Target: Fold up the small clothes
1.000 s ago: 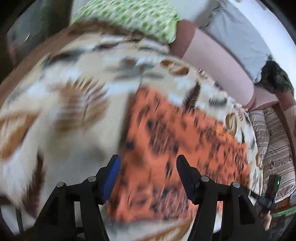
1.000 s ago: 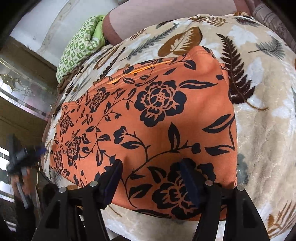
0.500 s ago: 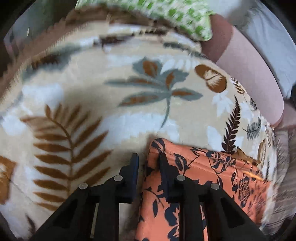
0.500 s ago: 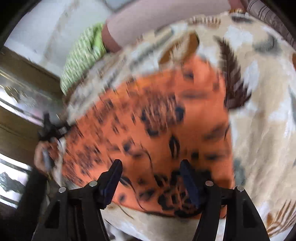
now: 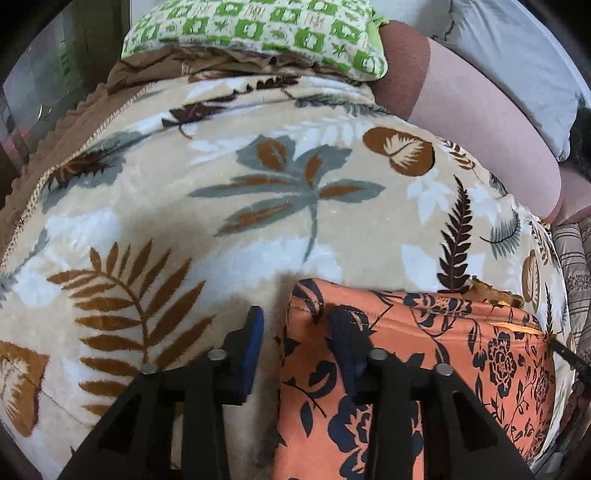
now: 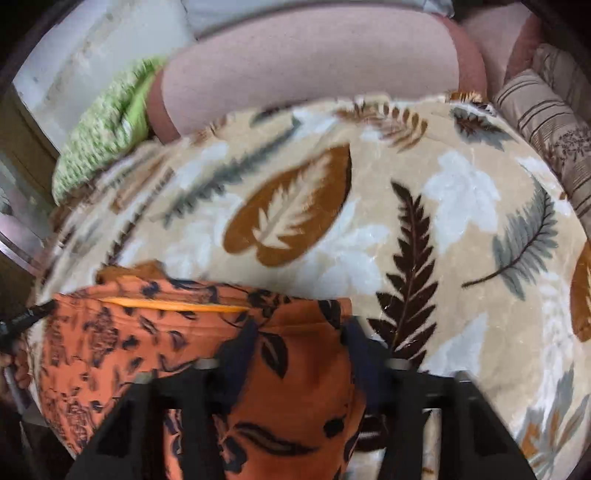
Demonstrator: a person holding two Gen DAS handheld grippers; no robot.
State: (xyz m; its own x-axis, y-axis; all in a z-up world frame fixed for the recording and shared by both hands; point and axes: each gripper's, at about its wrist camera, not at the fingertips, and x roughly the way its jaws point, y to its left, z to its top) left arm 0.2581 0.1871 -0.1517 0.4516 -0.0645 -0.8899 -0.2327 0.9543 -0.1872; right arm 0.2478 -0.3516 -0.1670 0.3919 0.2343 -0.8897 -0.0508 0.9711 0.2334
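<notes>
- two handheld grippers work one orange garment (image 5: 424, 369) with a dark floral print, which lies on a plush beige blanket (image 5: 258, 229) patterned with leaves and ferns.
- behind the blanket sit a green-and-white checked pillow (image 5: 258, 29), a long pink bolster (image 6: 314, 62) and, at the right, a striped brown cushion (image 6: 546, 122).
- left gripper (image 5: 295, 328): its blue-padded jaws straddle the garment's near left corner, narrowly parted; whether the pads press the cloth cannot be told.
- right gripper (image 6: 299, 332): jaws have just been closing, and the garment's right corner is bunched between them, pinched.
- an orange seam line runs along the garment's far edge.
- the right wrist view is smeared by motion; both grippers' lower bodies are cut off by the frame.
</notes>
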